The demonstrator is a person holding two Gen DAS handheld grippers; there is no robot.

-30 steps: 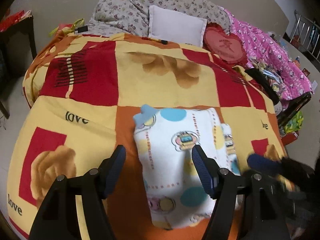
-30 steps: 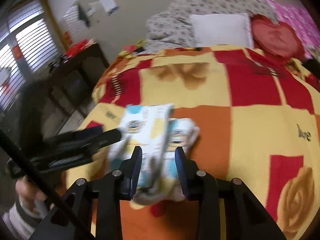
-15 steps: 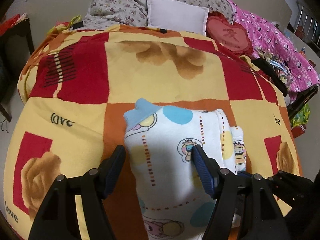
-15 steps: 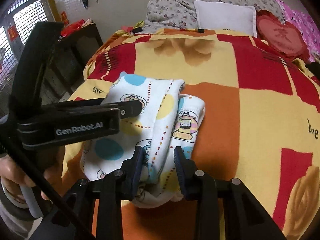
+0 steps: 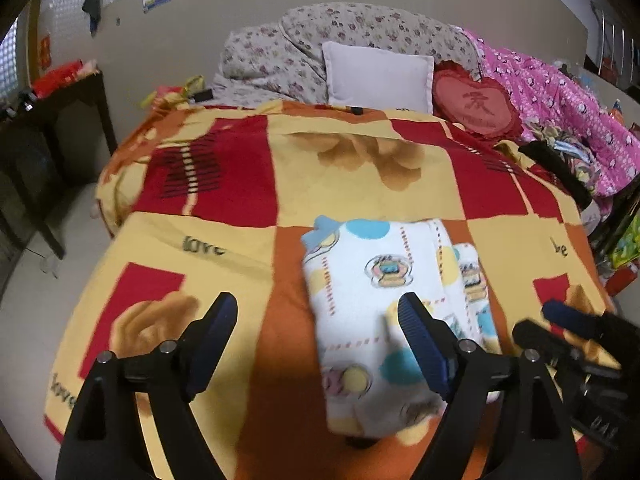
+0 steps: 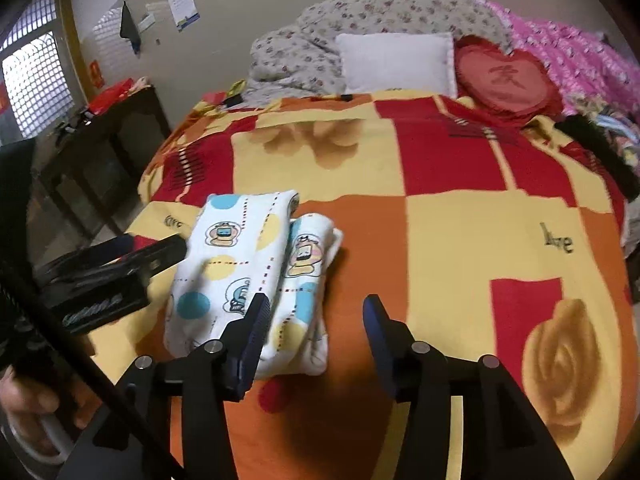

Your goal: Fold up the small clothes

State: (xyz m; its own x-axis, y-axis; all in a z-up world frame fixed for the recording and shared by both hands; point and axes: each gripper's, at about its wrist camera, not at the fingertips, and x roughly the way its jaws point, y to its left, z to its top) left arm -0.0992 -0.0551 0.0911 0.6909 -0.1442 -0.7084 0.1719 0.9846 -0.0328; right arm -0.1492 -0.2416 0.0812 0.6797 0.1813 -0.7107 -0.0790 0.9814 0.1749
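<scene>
Cloth bundle [image 6: 248,276], folded, lies on the orange patch of the blanket [image 6: 460,220]. Both the left gripper [image 5: 316,332] and right gripper [image 6: 314,328] are opening, empty. Best lift them straight clear without snagging an edge. Pillow [image 6: 396,62] and heart cushion [image 6: 504,80] sit well away.

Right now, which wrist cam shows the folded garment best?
Right wrist: the folded garment lies nearly whole on the bedspread, only its near edge behind one finger. Left wrist shows it blurrier, with a finger across its right side.
</scene>
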